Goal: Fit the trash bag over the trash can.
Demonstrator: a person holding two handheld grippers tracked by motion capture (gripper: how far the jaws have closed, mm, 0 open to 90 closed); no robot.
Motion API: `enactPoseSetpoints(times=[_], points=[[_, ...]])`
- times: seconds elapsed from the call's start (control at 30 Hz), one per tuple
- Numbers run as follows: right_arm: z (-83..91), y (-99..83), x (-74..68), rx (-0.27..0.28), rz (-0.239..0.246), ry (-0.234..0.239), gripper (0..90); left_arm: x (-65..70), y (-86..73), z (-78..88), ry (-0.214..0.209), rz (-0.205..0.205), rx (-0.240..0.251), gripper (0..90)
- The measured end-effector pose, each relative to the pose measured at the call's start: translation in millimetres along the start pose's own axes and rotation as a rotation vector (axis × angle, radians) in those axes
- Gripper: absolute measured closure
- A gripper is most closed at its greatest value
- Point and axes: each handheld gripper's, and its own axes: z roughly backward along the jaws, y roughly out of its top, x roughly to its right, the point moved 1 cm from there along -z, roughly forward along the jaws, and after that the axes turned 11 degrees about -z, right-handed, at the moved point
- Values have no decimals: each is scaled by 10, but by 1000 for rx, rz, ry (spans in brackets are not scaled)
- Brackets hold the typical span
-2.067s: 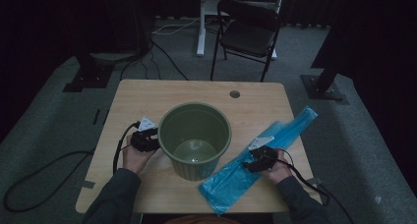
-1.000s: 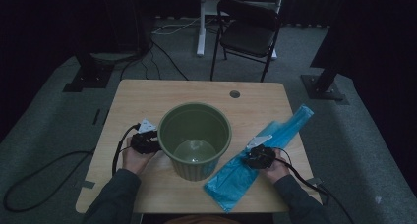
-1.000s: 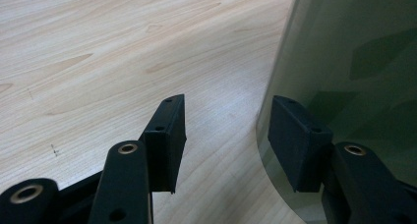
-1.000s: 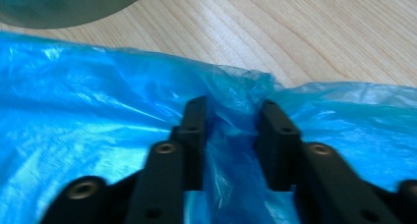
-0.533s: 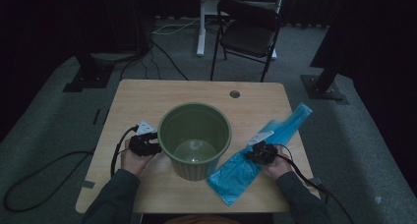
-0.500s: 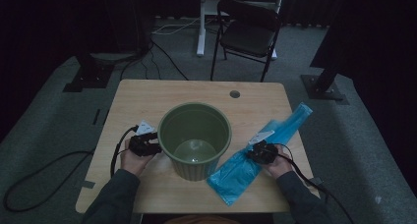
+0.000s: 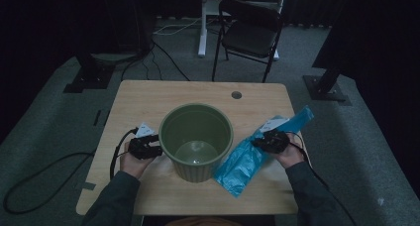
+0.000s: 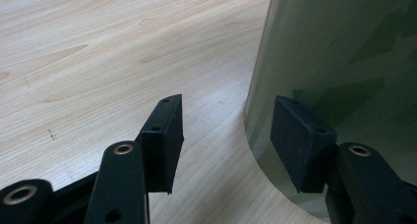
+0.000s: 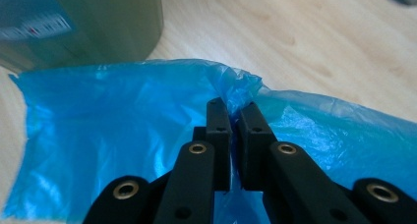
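A round green bin (image 7: 196,140) stands upright in the middle of the wooden table (image 7: 148,99). A long blue plastic bag (image 7: 247,159) lies on the table to its right. My right gripper (image 7: 261,142) is shut on a pinched fold of the blue bag (image 9: 123,116), its jaws pressed together (image 9: 235,135), with the bin's wall (image 9: 103,22) just beyond. My left gripper (image 7: 157,145) rests on the table at the bin's left side, open. In the left gripper view its jaws (image 8: 226,135) stand apart, one beside the bin's wall (image 8: 344,62), nothing between them.
A round cable hole (image 7: 236,94) sits near the table's far edge. A black folding chair (image 7: 250,30) and a white stand (image 7: 201,23) are on the floor behind the table. Cables trail off the left edge (image 7: 49,166).
My right gripper has drawn the blue bag leftward, closer to the bin. The left gripper has shifted slightly toward the bin's side.
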Motion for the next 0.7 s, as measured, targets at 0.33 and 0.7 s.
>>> enactPoseSetpoints(times=[0.33,0.7], points=[[276,209,31,50,23,-7,855,27,-8,14,-4,-5,-18,467],[473,398,8,70,62,-27,854,60,-17,69,-8,0,-13,467]])
